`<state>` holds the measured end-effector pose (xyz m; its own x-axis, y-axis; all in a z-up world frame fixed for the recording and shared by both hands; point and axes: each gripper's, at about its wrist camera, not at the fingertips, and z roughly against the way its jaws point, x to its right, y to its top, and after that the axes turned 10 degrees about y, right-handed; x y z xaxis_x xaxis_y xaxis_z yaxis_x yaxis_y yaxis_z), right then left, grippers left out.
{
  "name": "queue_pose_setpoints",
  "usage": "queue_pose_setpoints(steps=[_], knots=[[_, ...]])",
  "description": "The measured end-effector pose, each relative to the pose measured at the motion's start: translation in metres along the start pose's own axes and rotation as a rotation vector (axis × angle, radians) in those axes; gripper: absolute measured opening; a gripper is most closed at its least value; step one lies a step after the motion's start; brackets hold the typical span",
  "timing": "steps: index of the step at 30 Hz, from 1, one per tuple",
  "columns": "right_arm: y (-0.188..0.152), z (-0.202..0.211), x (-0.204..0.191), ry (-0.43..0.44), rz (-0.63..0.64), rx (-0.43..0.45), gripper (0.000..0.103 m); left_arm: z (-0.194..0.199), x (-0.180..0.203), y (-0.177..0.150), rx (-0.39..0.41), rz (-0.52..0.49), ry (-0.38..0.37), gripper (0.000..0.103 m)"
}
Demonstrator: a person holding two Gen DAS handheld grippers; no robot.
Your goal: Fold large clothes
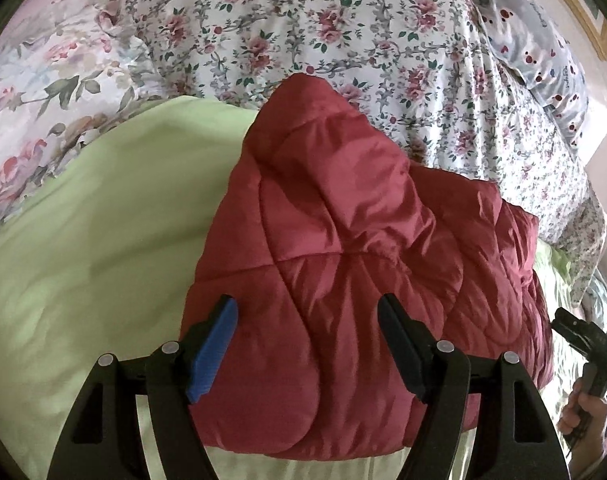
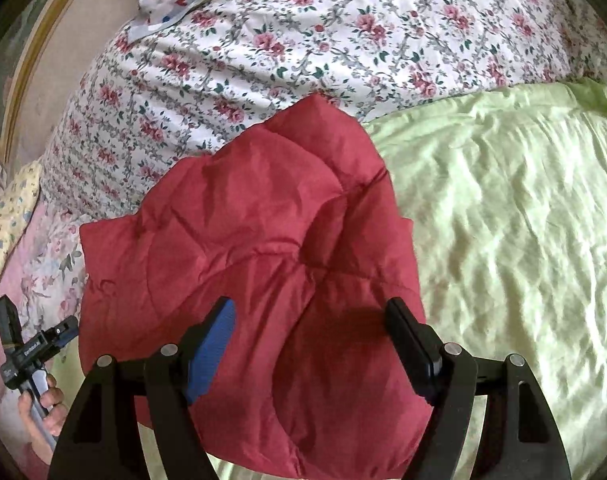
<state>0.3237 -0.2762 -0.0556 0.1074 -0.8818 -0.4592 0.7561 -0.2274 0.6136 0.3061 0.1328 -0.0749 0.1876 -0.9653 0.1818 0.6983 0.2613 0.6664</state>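
On green sheet (image 1: 83, 240), puffy quilted red jacket (image 1: 343, 240), folded; both claws released.

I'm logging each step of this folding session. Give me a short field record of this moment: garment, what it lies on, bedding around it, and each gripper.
garment: red quilted jacket, bunched into a compact, puffy heap
surface: light green sheet on a bed
behind it: floral quilt with small pink roses
left gripper: open, above the near part of the jacket, nothing between the fingers
right gripper: open, also over the jacket's near part, holding nothing
fold state: not flat or neat yet
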Motion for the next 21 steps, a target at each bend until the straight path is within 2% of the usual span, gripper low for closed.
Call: queue_pose_setpoints(steps=[5, 7, 10, 14, 17, 21], knots=[[0.000, 0.003, 0.009, -0.013, -0.015, -0.001, 0.079, -0.002, -0.006, 0.001, 0.001, 0.015, 0.002, 0.074], [0.000, 0.003, 0.015, -0.009, -0.031, 0.001, 0.087, -0.005, -0.012, 0.001, 0.002, 0.034, 0.001, 0.081], [-0.001, 0.003, 0.025, -0.007, -0.047, 0.006, 0.092, -0.011, -0.022, 0.001, -0.009, 0.069, -0.013, 0.083], [-0.003, -0.004, 0.042, 0.021, -0.096, -0.018, 0.092, -0.028, -0.046, 0.002, -0.049, 0.164, -0.091, 0.085], [-0.005, -0.015, 0.054, 0.082, -0.150, -0.042, 0.093, -0.045, -0.063, 0.003, -0.085, 0.240, -0.151, 0.085], [-0.008, -0.035, 0.063, 0.157, -0.215, -0.079, 0.093, -0.080, -0.081, 0.003, -0.180, 0.339, -0.289, 0.085]])
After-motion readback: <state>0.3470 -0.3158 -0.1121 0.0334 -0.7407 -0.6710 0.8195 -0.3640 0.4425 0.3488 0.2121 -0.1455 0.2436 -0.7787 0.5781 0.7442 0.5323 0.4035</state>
